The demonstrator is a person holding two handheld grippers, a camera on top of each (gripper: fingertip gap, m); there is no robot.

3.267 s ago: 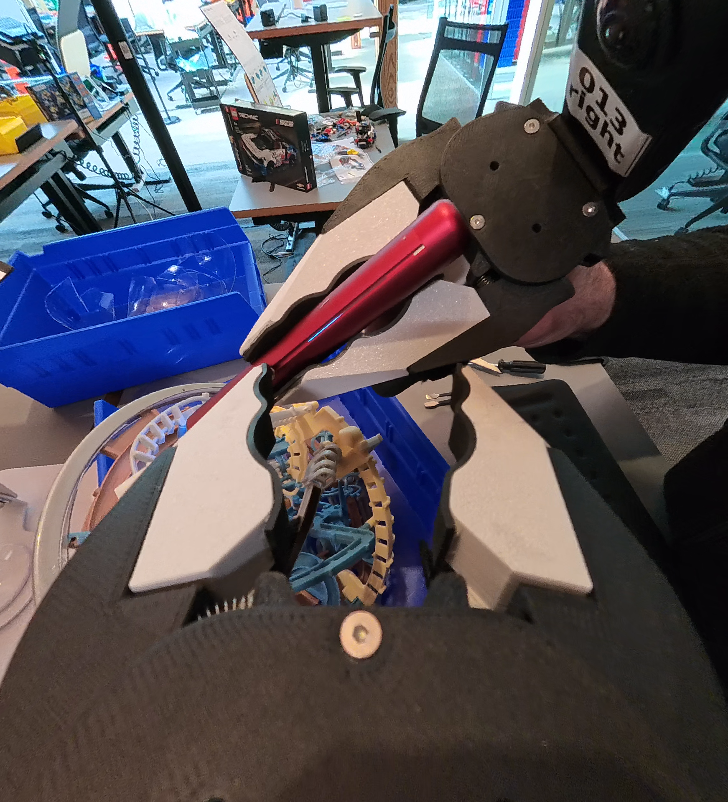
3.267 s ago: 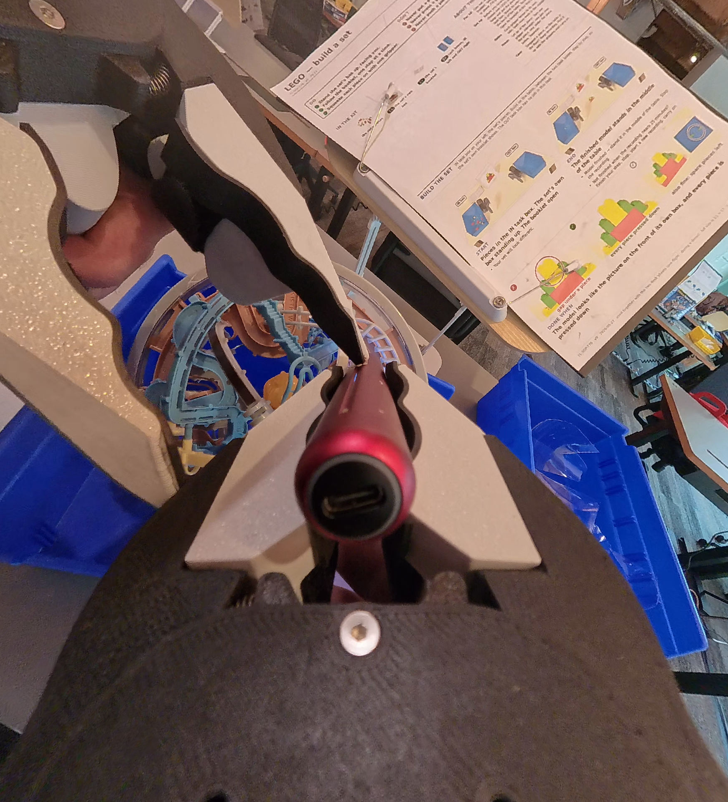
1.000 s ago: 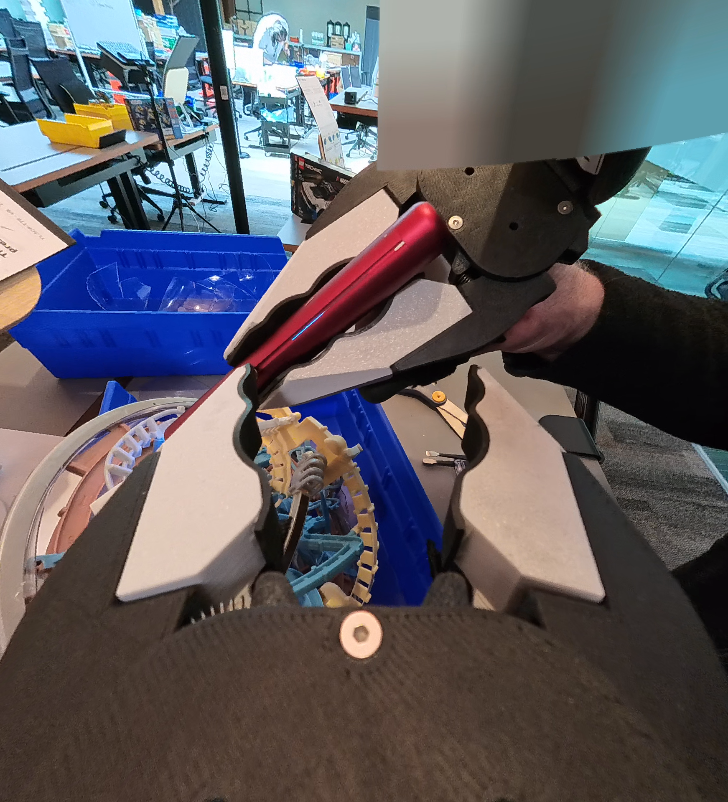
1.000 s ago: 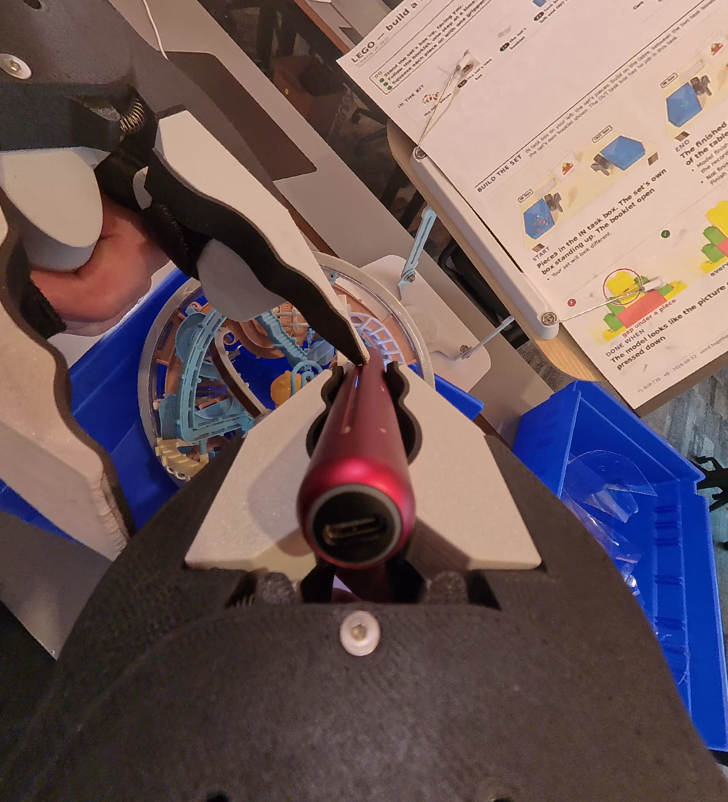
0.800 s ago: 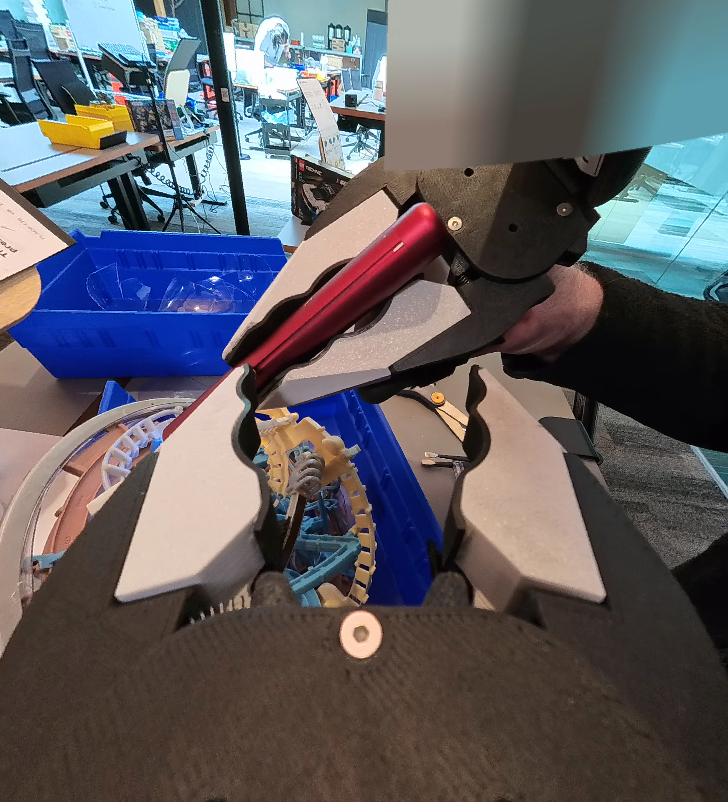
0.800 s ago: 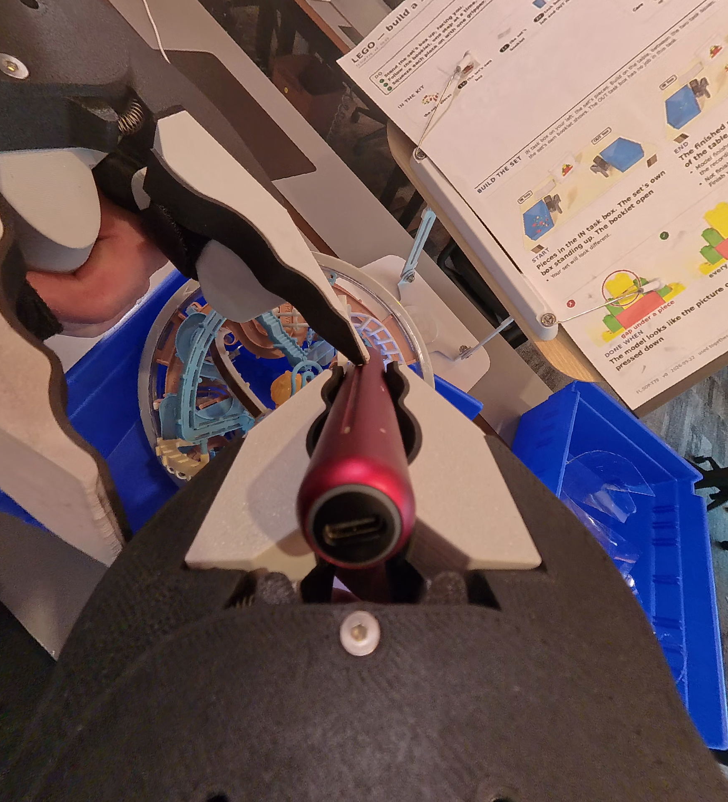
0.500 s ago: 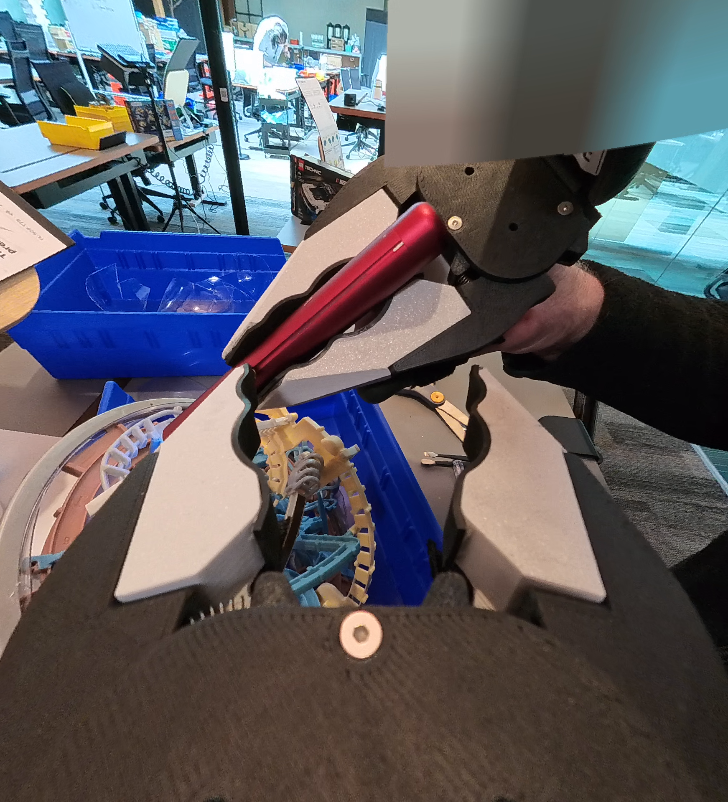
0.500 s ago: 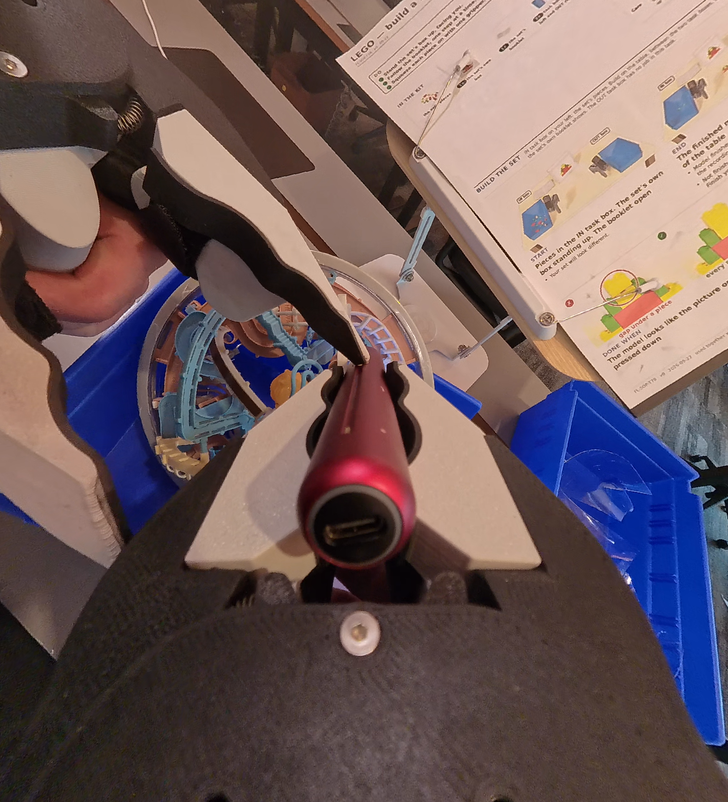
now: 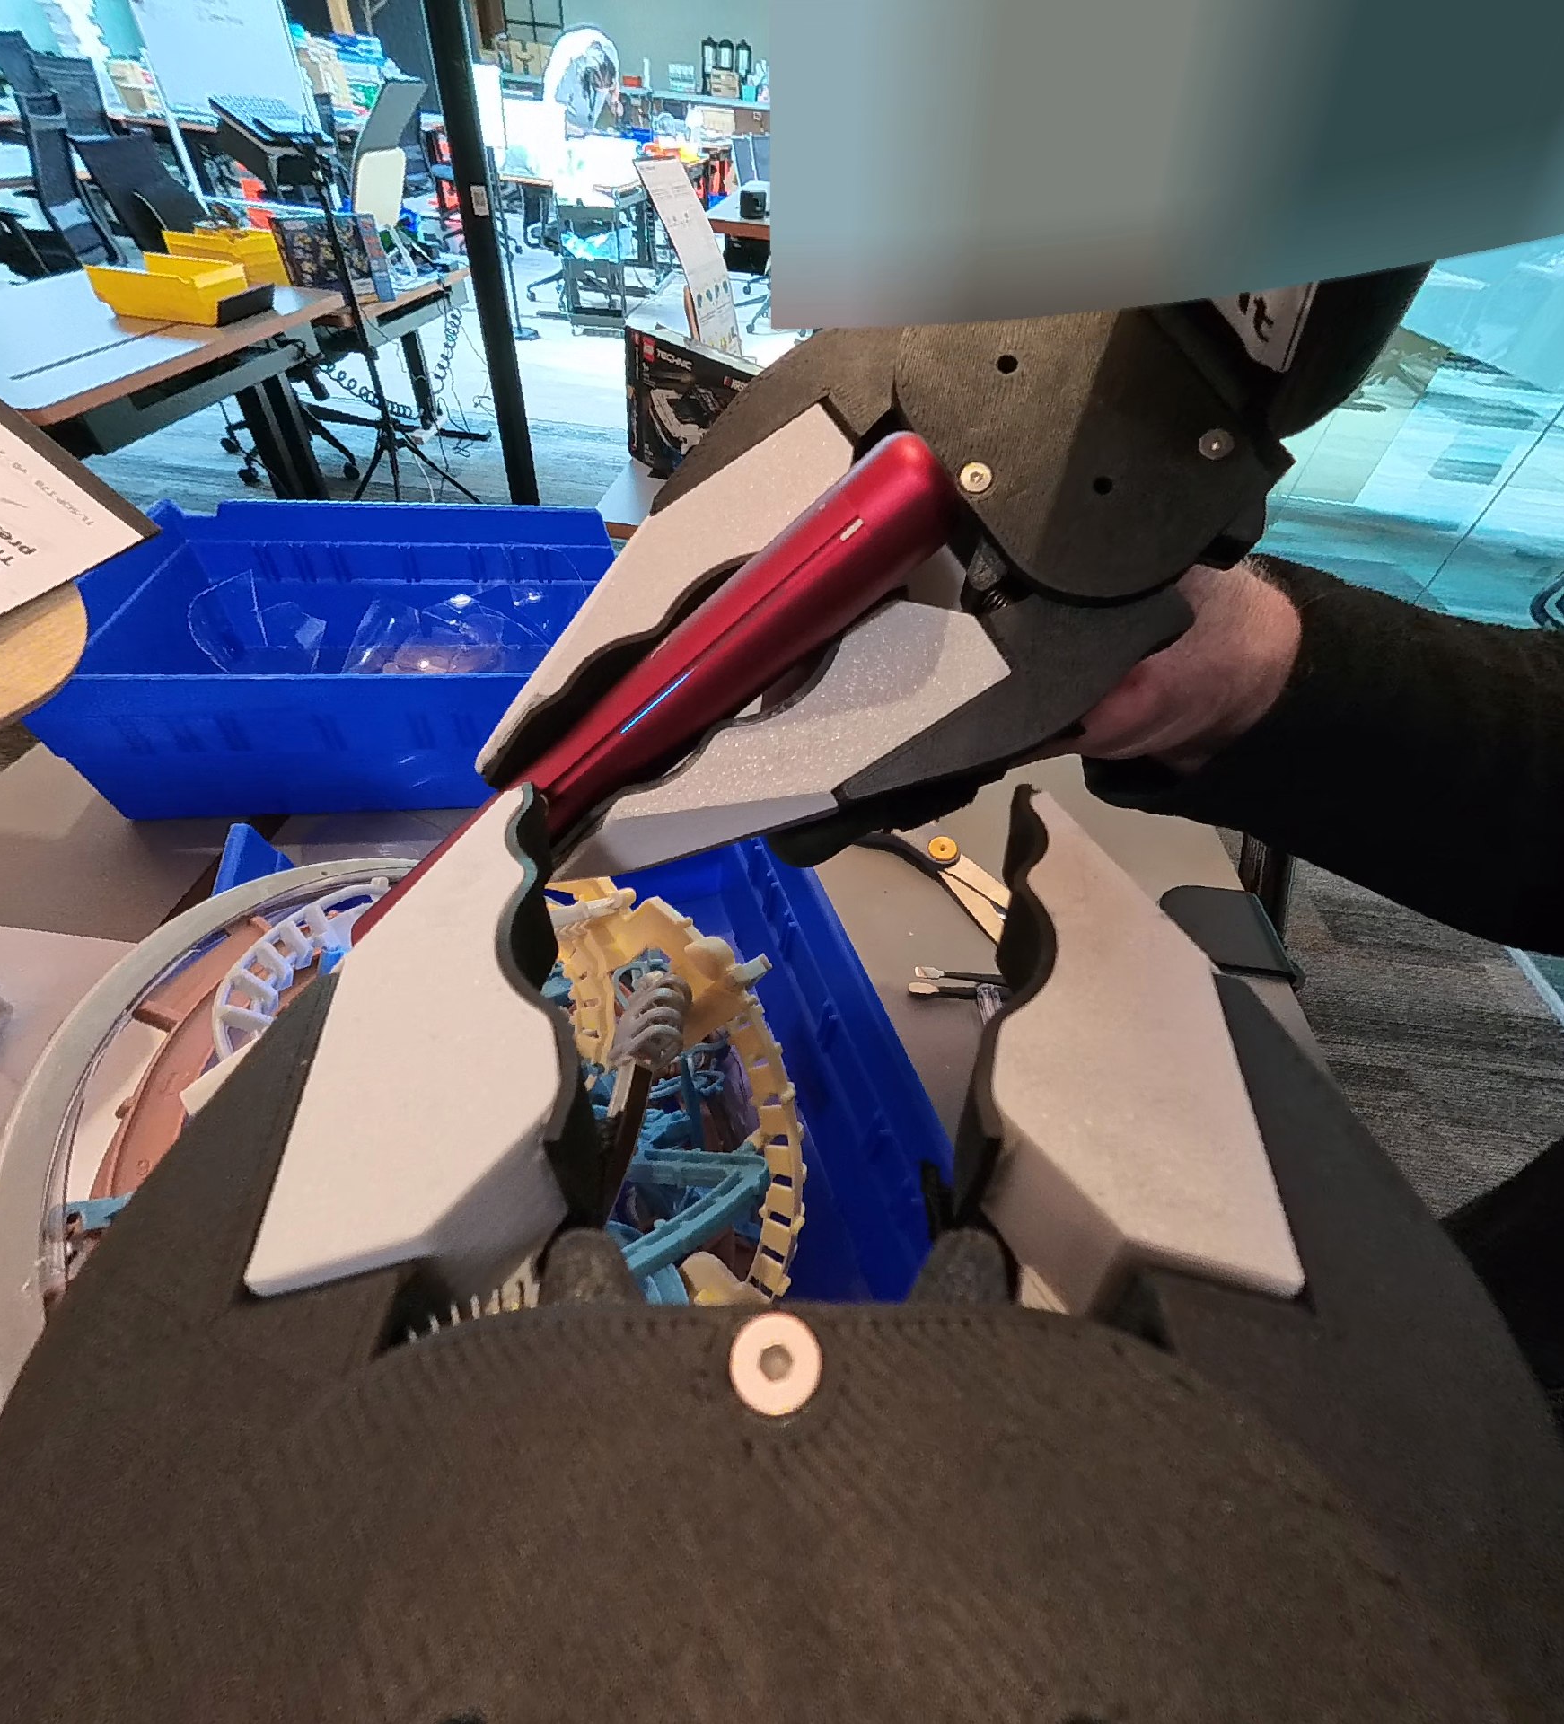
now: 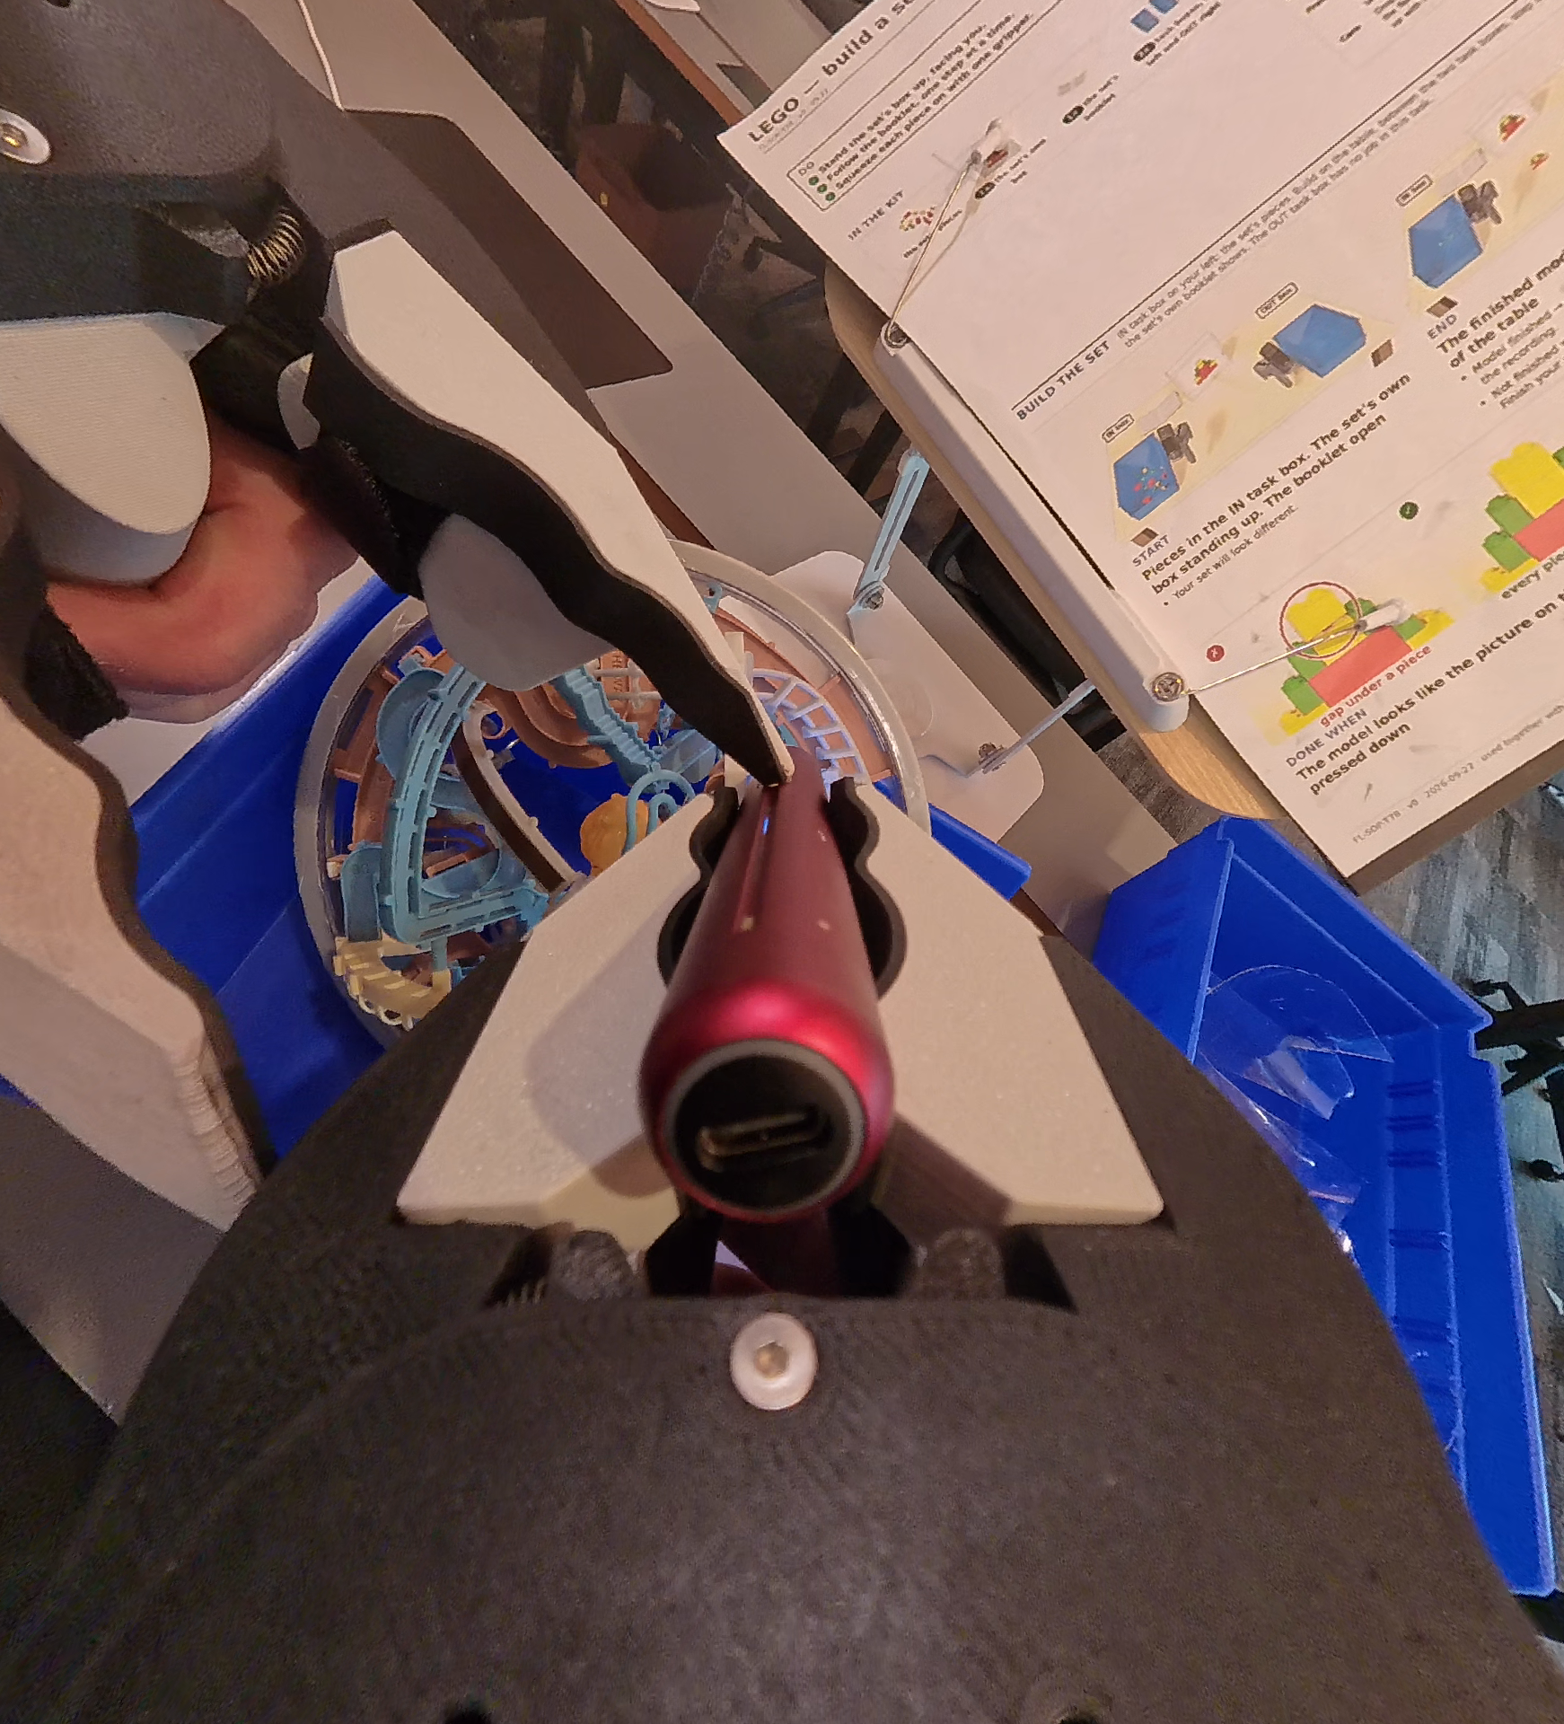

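My right gripper [image 10: 778, 798] is shut on a red pen-shaped tool [image 10: 764, 933] with a charging port at its back end. It also shows in the left wrist view [image 9: 760, 616], angled down to the left. The tool's tip is hidden behind my left gripper's left finger [image 9: 442, 1007]. It points at a clear round ball with blue, tan and yellow tracks [image 10: 480, 793], which sits in a blue bin [image 9: 834, 1026]. My left gripper [image 9: 774, 812] is open over the ball [image 9: 666, 1026], its left fingertip beside the tool's tip.
A second blue bin with clear plastic shells [image 9: 321, 653] stands behind, also in the right wrist view [image 10: 1319, 1026]. An instruction sheet on a tilted board [image 10: 1273, 326] overhangs the ball's white stand [image 10: 899, 653]. Scissors and small bits [image 9: 955, 868] lie on the grey table.
Since 3.3 s ago both grippers have shifted slightly together over the ball. In the last second nothing has visibly moved. The right gripper stays shut on the red tool.
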